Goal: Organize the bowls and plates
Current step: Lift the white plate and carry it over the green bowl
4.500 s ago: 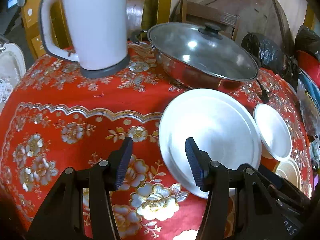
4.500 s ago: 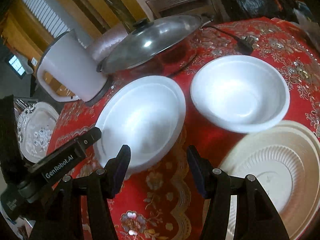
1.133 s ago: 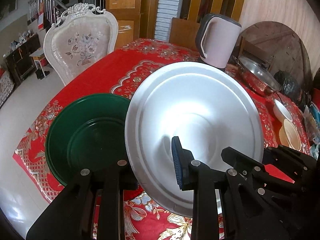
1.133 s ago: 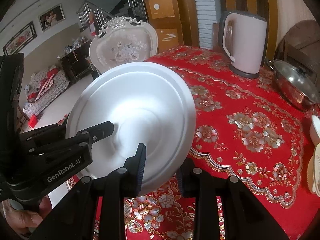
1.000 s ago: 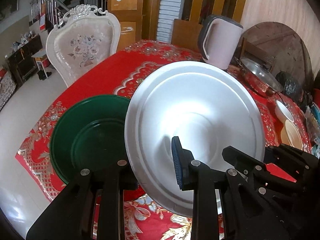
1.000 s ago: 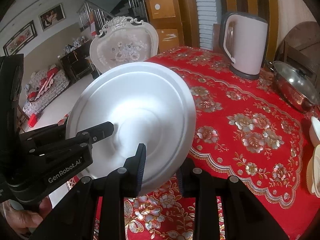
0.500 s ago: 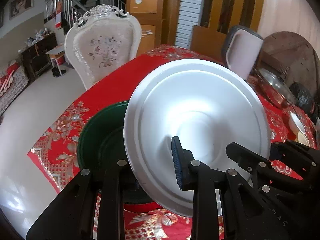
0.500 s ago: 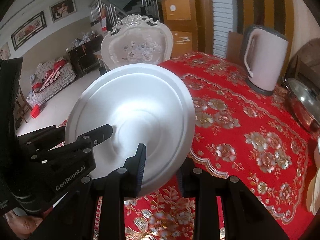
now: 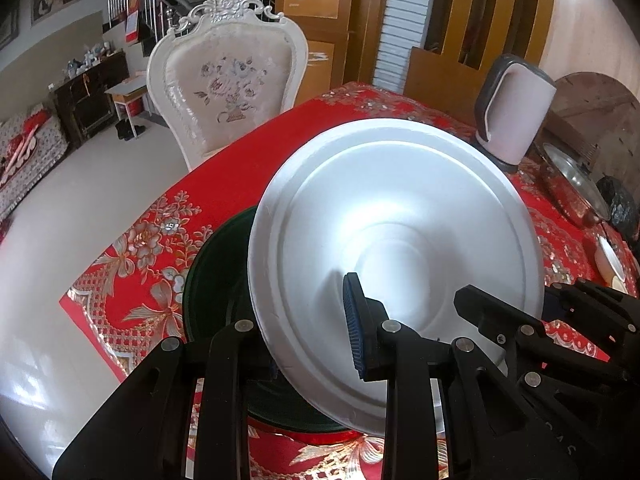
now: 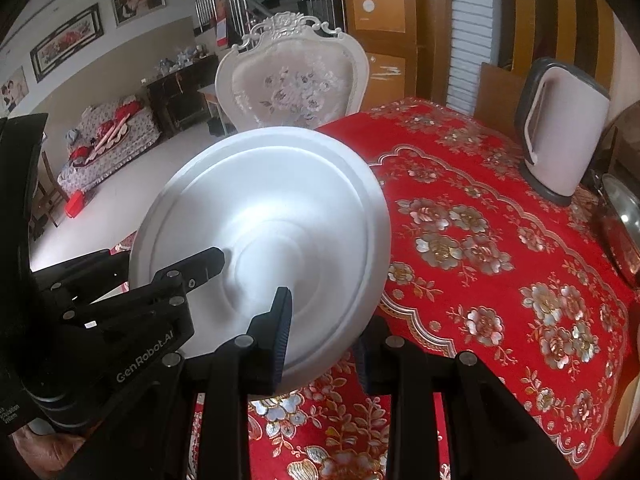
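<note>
Both grippers are clamped on the rim of 1 white plate (image 9: 400,216), each with 1 finger on its upper face and the other beneath. In the left wrist view the left gripper (image 9: 316,340) bites the near rim, its blue-padded finger (image 9: 354,320) lying on the plate's inner slope while the opposite finger is tucked under the edge. In the right wrist view the right gripper (image 10: 320,332) pinches the near rim the same way, 1 ribbed finger (image 10: 282,320) on top and its partner below.

The plate is held clear of the table, tilted, with its hollow face toward both cameras. In the right wrist view the left gripper (image 10: 176,280) reaches onto the plate from the left side.

Directly under the plate, partly hidden by it, sits a dark green bowl (image 9: 216,280) on the red floral tablecloth (image 10: 480,240), close to the table's near corner. Beyond the plate, at the far side of the table, stands a pale kettle (image 9: 516,116) with a grey handle. Right of the plate, further along the cloth, is a lidded steel pan (image 9: 576,188), and past that a small white bowl (image 9: 610,264) at the edge of view. Behind the plate, off the table, stands an ornate white chair (image 9: 232,84) with floral upholstery.
</note>
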`<move>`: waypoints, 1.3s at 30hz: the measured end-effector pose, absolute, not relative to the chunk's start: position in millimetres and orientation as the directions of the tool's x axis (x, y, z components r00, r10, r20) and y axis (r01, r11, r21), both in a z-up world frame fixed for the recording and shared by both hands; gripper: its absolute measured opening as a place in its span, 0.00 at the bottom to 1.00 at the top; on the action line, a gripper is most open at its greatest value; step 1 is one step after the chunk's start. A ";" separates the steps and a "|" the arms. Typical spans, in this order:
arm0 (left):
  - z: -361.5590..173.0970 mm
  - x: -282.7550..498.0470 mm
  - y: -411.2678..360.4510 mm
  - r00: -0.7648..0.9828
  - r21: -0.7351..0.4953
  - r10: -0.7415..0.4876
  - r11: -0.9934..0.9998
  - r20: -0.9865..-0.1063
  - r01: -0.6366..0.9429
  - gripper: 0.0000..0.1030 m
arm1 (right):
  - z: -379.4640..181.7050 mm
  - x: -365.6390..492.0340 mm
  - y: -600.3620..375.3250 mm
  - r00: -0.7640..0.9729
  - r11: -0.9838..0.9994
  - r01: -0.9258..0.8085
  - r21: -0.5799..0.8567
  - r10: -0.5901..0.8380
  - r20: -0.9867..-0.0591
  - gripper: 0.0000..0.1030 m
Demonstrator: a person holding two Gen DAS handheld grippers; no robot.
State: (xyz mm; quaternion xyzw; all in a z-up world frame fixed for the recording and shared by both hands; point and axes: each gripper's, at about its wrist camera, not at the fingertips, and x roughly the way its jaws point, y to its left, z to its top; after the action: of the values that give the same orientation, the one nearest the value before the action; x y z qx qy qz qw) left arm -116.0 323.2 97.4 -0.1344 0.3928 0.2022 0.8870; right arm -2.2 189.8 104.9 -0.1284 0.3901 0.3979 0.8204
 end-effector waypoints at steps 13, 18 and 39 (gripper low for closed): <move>82.8 -108.8 337.3 0.574 -0.072 0.254 0.872 -0.778 -0.483 0.24 | 93.0 1.1 208.0 0.352 0.642 -0.761 0.095 0.531 -0.771 0.29; 77.1 -106.2 341.1 0.558 -0.064 0.257 0.869 -0.789 -0.491 0.24 | 89.6 1.3 212.8 0.344 0.639 -0.763 0.093 0.524 -0.780 0.29; 62.9 -97.2 346.2 0.520 -0.023 0.284 0.862 -0.806 -0.506 0.31 | 82.3 2.2 225.6 0.337 0.640 -0.764 0.082 0.505 -0.795 0.30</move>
State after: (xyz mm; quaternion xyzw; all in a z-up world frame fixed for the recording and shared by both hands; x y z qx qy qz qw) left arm -97.2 346.2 62.9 -0.1285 0.4332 0.2290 0.8622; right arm 2.2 225.6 82.3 -0.1550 0.4187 0.3952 0.8028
